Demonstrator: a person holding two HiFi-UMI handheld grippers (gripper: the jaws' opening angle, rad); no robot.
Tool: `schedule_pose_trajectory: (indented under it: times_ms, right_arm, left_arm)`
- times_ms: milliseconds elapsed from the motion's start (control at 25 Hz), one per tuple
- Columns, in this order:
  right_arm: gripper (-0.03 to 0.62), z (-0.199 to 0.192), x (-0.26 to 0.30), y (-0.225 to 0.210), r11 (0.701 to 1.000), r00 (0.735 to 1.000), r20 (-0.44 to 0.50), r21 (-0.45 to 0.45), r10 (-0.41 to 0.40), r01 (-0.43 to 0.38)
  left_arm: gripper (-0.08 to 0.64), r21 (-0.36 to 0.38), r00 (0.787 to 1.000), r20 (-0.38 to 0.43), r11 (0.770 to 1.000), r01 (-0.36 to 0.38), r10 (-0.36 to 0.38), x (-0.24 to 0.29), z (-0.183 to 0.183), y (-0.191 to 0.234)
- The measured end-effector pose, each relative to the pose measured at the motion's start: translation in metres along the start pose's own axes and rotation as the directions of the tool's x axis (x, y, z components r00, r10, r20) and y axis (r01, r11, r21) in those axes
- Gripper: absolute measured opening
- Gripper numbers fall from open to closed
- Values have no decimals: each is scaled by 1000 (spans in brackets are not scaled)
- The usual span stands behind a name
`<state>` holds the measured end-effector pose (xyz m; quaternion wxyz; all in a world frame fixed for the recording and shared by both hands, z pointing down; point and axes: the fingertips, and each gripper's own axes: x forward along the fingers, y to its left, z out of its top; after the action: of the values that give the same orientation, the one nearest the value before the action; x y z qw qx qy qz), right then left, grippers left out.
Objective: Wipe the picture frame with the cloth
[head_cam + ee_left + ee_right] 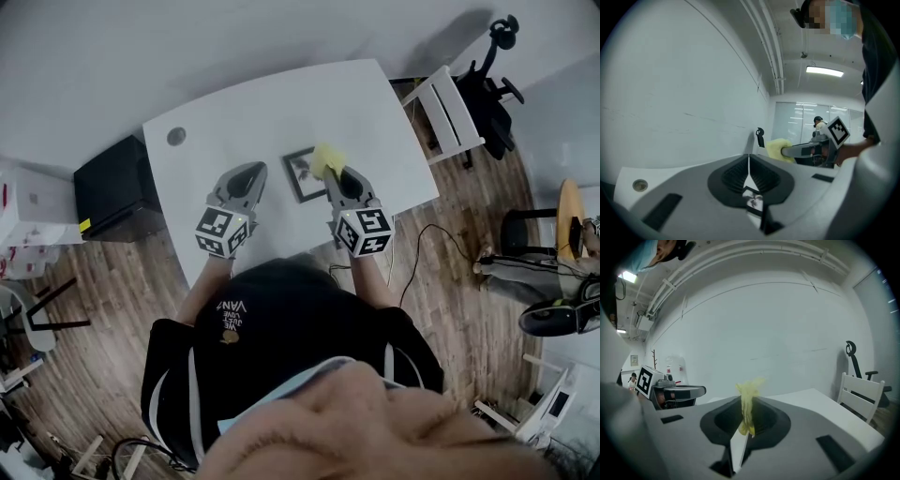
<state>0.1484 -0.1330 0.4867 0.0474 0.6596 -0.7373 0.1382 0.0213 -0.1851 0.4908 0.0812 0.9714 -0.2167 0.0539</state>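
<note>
Picture frame lying flat, long axis running near-to-far, right hand-held gripper clamping cloth, left hand-held gripper closed

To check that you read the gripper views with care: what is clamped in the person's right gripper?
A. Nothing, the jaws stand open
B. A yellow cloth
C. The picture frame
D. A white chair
B: in the right gripper view, the right gripper has its jaws shut on the yellow cloth, which bunches up above them; the picture frame lies flat on the white table.
</note>
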Motion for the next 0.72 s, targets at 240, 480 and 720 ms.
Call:
schedule_pose_trajectory:
  times_ms: [240, 480, 720]
  right_arm:
    - [38, -3, -6, 9, 1000, 1000, 0, -8, -7, 7]
    - [38, -6, -9, 15, 1000, 1000, -8, -20, -16, 16]
    - [38, -4, -10, 17, 1000, 1000, -5, -22, -22, 22]
  left_arm:
    - [20, 1, 1000, 0, 1000, 16, -16, -3, -1, -1]
    - [20, 5, 1000, -1, 1000, 26, -26, -8, -1, -1]
    - [20, 11, 999, -1, 999, 35, -35, -9, 0, -1]
